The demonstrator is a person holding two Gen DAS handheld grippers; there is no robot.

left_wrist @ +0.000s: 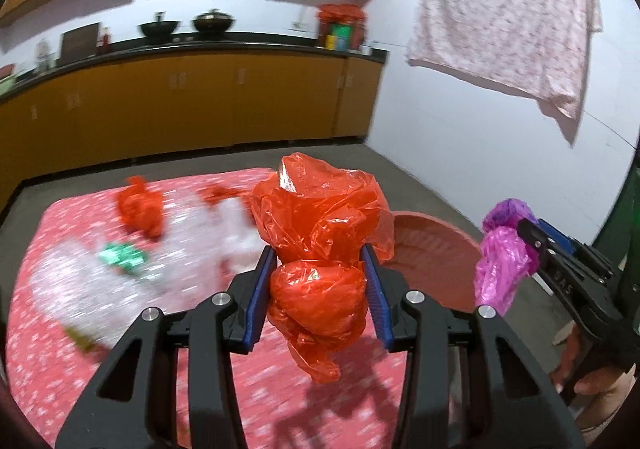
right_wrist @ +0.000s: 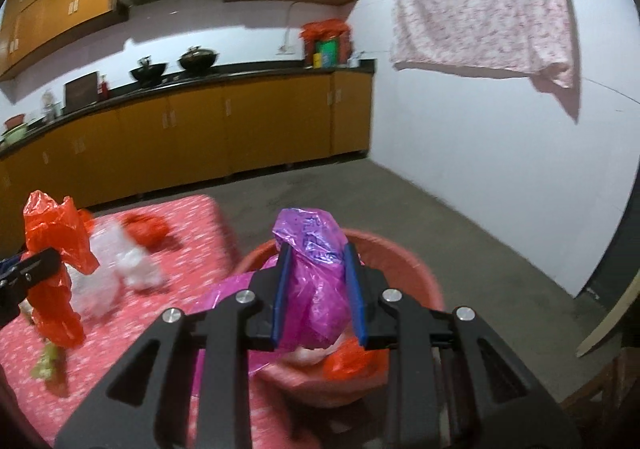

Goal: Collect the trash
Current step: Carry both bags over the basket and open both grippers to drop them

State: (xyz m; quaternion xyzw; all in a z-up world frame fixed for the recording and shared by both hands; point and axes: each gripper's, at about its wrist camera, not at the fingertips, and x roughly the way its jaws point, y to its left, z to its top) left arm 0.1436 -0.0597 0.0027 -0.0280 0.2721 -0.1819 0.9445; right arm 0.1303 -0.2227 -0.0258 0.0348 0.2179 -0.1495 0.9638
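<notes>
A: What lay under it all?

B: A surface [left_wrist: 60, 349] in a pink flowered cloth, with a red basin [left_wrist: 436, 249] just off its right edge, already holding some pink and red plastic in the right wrist view.

A: And the trash itself?

B: The biggest piece up in the air was a red plastic bag [left_wrist: 320, 245], crumpled and knotted. The left gripper [left_wrist: 320, 289] had its fingers [left_wrist: 260, 289] clenched on the bag's pinched waist, above the near right part of the surface. It looked light, soft and a bit slick, so I judged the knotted waist the right place to take it; loose film would slide out.

A: The right one?

B: The right gripper [right_wrist: 318, 289] had its fingers [right_wrist: 356, 289] closed on a purple plastic bag [right_wrist: 316, 269], above the basin. Same stuff: flimsy, weightless, nothing fragile.

A: Anything left lying?

B: A blurred clear plastic heap [left_wrist: 120, 269] at the far left of the surface, then a smaller red bag [left_wrist: 140, 211] behind it, and a little green wrapper [left_wrist: 124, 255] on the heap. For those I'd pinch bunched folds.
</notes>
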